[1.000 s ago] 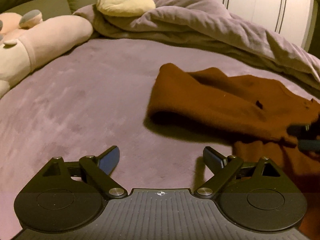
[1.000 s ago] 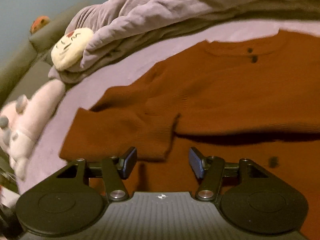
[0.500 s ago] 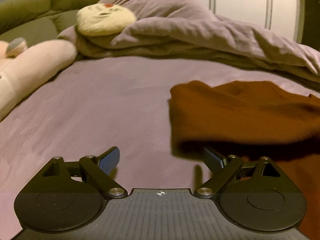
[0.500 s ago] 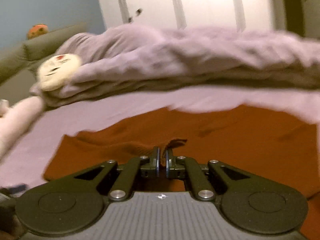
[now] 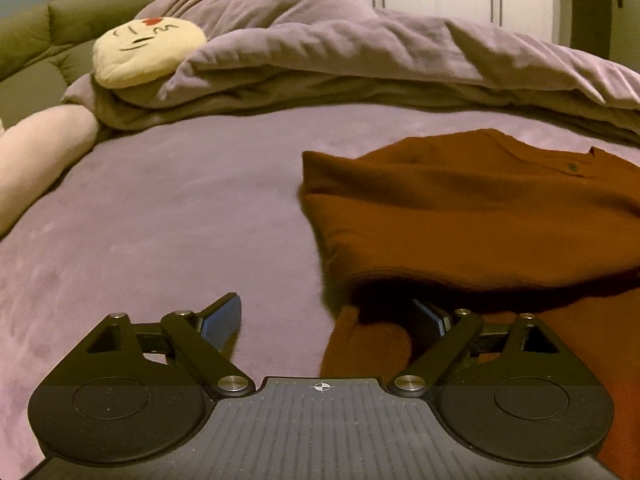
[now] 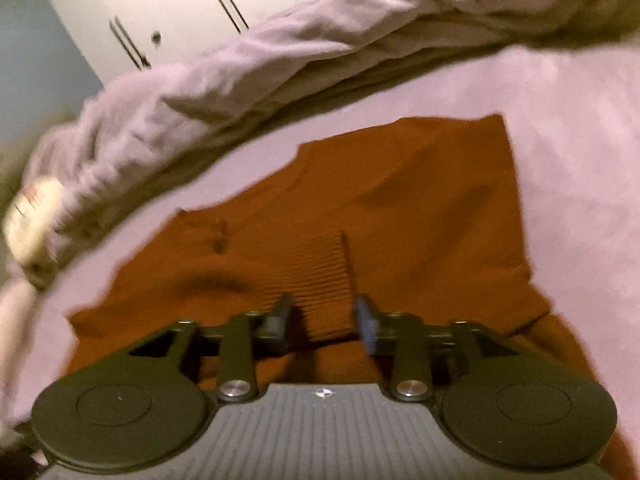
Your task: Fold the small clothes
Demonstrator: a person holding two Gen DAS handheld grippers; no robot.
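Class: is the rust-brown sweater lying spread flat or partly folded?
Partly folded: the sweater has its ribbed sleeve cuff laid across the body.

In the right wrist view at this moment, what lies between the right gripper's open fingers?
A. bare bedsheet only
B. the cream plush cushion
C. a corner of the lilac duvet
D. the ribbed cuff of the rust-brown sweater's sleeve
D. The right gripper is open, and the ribbed cuff of the rust-brown sweater lies between its fingers, not clamped.

The sweater (image 5: 472, 216) lies on the bed (image 5: 168, 208), before the heaped duvet (image 5: 360, 56), whose far end apparently covers a plush pillow (image 5: 144, 52).
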